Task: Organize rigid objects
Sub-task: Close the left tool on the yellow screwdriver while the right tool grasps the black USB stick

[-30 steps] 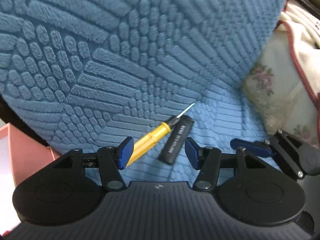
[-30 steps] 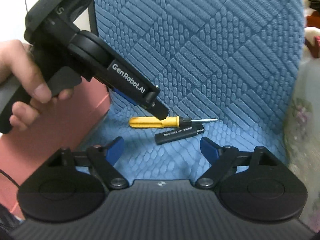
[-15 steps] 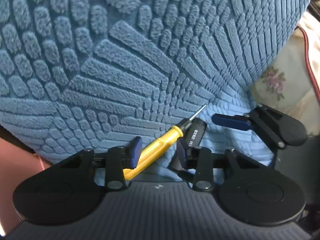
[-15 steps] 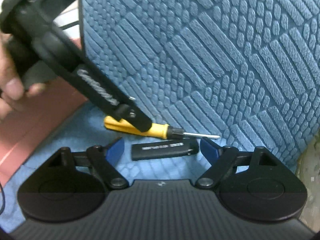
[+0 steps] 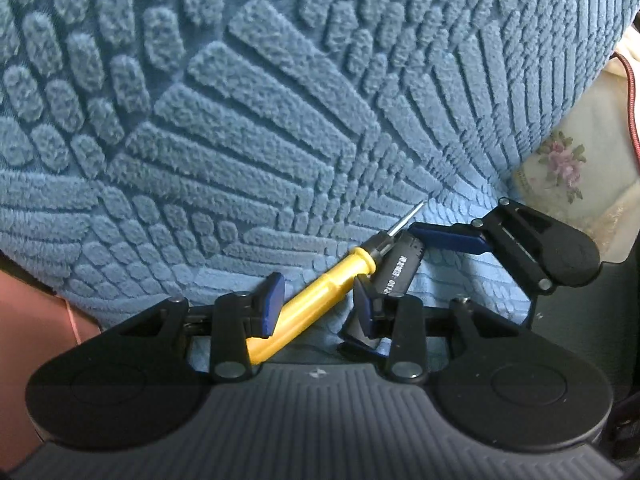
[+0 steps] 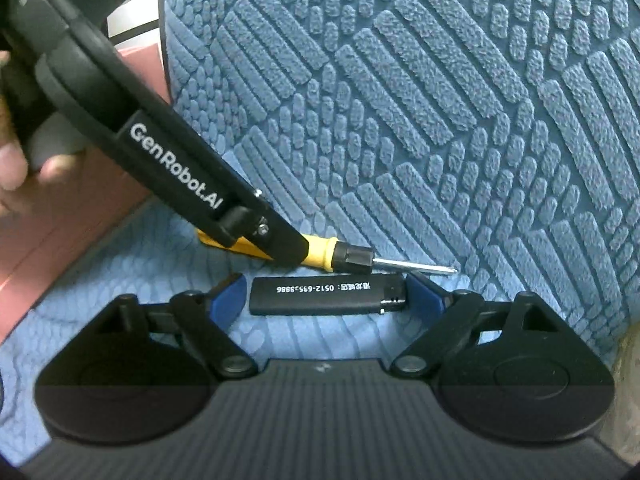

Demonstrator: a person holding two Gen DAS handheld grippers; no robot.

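Note:
A yellow-handled screwdriver (image 5: 320, 292) lies on the blue textured seat, its tip pointing up-right toward the backrest. My left gripper (image 5: 316, 304) points steeply down and is shut on the handle, with both blue pads against it. Beside it lies a black lighter (image 5: 400, 268) with white print. In the right wrist view the lighter (image 6: 324, 294) sits crosswise between the fingers of my right gripper (image 6: 326, 296). Its jaws are opening and the pads do not press on the lighter. The left gripper's finger (image 6: 276, 236) covers part of the screwdriver (image 6: 320, 254).
The blue cushion backrest (image 6: 400, 80) rises just behind the objects. A pink box (image 6: 60, 240) stands at the seat's left edge, and floral fabric (image 5: 568, 168) lies to the right. A person's hand (image 6: 12, 172) holds the left gripper.
The left gripper came down over the screwdriver and its jaws narrowed onto the handle. The right gripper moved forward and down until the lighter lay between its fingers.

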